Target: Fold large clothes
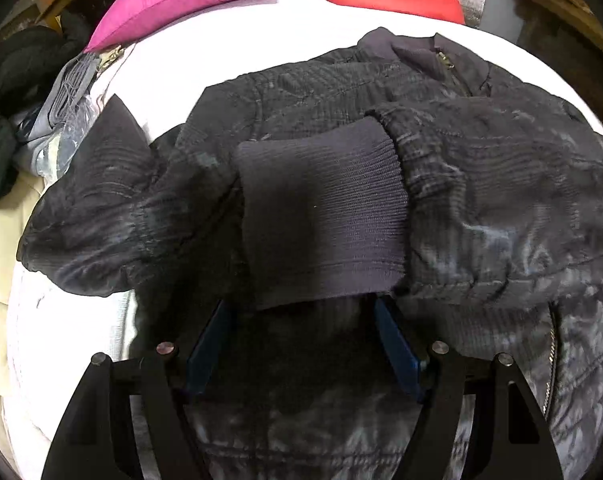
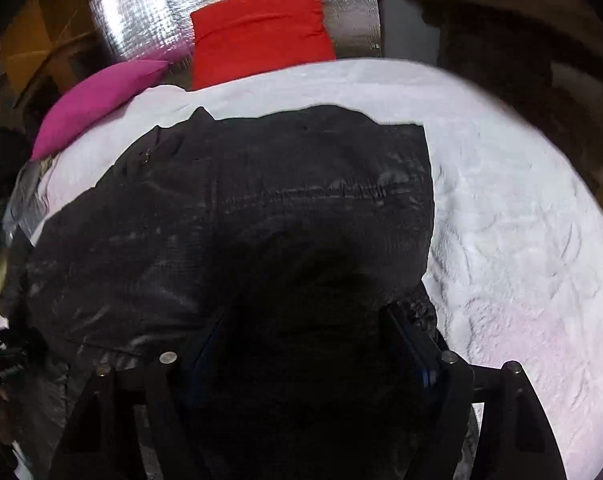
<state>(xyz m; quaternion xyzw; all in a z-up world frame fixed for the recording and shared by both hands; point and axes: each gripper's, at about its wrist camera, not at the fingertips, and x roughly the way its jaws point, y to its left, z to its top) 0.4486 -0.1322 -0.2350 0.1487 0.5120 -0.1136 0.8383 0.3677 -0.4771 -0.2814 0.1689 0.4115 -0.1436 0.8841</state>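
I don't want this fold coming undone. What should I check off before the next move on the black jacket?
1. Sleeve folded in: ok. The ribbed cuff lies across the chest of the jacket.
2. Other sleeve: not ok. It still sticks out toward the bed's side.
3. Left gripper free of cloth: cannot tell. Its jaws stand apart with dark cloth between the fingers; whether they touch it is unclear.
4. Right gripper state: cannot tell. The fingers sit in deep shadow over the jacket.
5. Space on the white bedcover: ok. Bare cover lies on that side.
6. Zipper flat: cannot tell.
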